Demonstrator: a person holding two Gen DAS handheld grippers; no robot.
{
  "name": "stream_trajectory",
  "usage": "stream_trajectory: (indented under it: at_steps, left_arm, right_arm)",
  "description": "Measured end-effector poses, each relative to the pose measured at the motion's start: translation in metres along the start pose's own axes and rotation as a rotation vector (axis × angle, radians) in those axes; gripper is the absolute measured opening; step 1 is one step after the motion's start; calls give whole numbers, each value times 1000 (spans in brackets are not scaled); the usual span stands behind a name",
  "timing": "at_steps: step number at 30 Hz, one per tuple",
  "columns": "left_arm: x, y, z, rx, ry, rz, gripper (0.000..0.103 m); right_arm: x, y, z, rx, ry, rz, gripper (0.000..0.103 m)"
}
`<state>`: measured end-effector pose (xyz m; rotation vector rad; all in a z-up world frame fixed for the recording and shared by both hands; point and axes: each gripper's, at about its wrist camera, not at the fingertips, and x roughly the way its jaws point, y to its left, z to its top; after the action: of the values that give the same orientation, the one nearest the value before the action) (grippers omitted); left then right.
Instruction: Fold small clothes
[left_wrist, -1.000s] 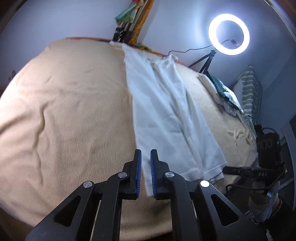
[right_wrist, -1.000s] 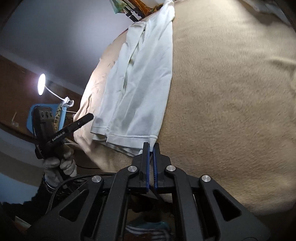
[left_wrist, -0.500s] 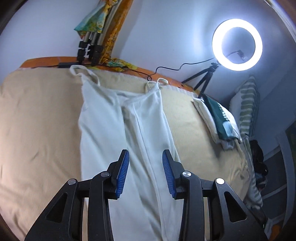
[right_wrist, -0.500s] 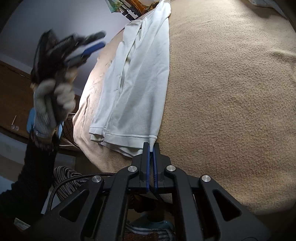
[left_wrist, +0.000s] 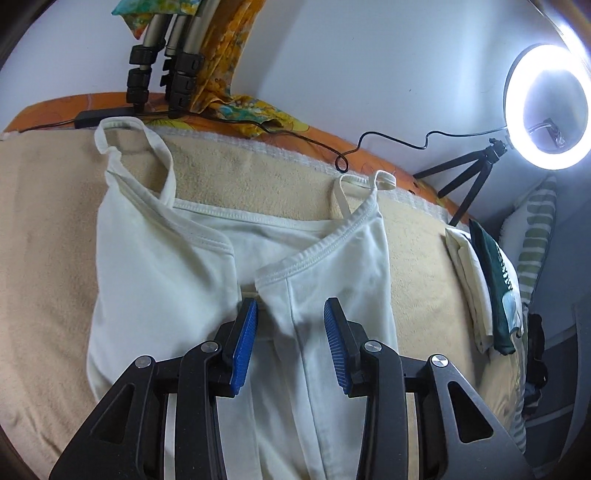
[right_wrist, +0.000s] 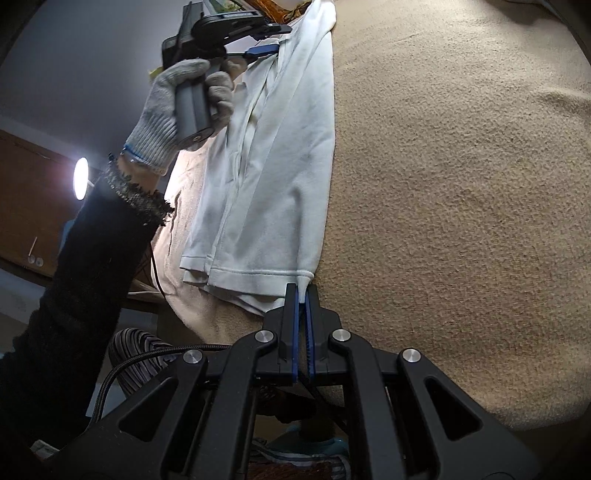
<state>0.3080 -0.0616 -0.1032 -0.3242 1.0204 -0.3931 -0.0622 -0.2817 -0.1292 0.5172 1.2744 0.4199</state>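
Note:
A white tank top (left_wrist: 173, 280) lies flat on the beige blanket (left_wrist: 40, 236), both sides folded toward the middle, straps at the far edge. My left gripper (left_wrist: 290, 314) is open, hovering over the inner edge of the right-hand fold near the neckline. In the right wrist view the top (right_wrist: 280, 177) runs away lengthwise. My right gripper (right_wrist: 302, 295) is shut on the top's near hem corner at the bed's edge. The left gripper (right_wrist: 258, 48) shows there, held by a gloved hand over the far end.
A ring light on a tripod (left_wrist: 546, 107) stands at the far right. Tripod legs (left_wrist: 162, 59) and a cable (left_wrist: 369, 147) lie along the orange far edge. Folded clothes (left_wrist: 487, 288) and a striped pillow (left_wrist: 535, 243) sit right of the blanket.
My left gripper opened and travelled from the hem end up along the top to the strap end. My right gripper stayed shut on the hem corner.

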Motion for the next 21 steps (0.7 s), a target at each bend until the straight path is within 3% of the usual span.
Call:
stream_trajectory:
  at_steps: [1,2,3,11,14,17,21]
  left_arm:
    - [1,-2,0,10,-12,1,32]
    - [1,-3,1,17,-20,6,13]
    - [3,-3,2,23,-22,14,1]
    - [-15,-7,9,42,-141,46,1]
    - [-8,-1,10,53,-121,86,1]
    - [-3,5,9,40,-112,84,1]
    - [2,4,7,64,-120,104,1]
  right_arm:
    - [0,0,0,0,0,1,4]
    - [-1,-1,0,1,-1,3,4]
    - [-2,-2,1,6,-2,7,4]
    - [-22,-12,8,90,-47,62,4]
    - [-39,-10,4,88,-104,87,4]
    - [-19,-20,-6,123,-15,53,3]
    - [-40,-9,-5,78,-72,70,3]
